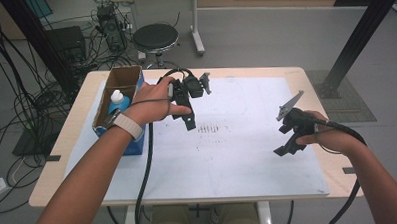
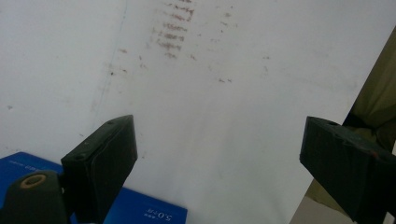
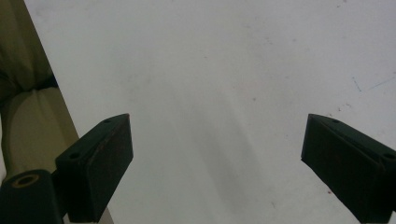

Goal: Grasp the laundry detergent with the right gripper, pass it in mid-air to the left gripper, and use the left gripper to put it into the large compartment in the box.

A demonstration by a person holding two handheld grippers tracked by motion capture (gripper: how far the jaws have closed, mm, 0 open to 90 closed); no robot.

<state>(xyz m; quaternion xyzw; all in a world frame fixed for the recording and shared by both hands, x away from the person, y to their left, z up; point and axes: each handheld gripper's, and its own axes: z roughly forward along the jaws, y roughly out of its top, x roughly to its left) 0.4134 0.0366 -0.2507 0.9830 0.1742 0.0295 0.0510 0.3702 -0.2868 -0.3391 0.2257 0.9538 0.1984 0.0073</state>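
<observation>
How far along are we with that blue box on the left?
Nothing looks done yet. The left gripper hangs open beside the blue box, apart from it; the white bottle stands inside the box's open top. The right gripper is open and empty over the white sheet. Any grasp is yet to come.

my jaws' pads (image 2: 100,154) look matt black and rubbery; the white sheet (image 1: 238,150) is smooth, smudged paper; the box (image 1: 116,90) plain cardboard.
</observation>
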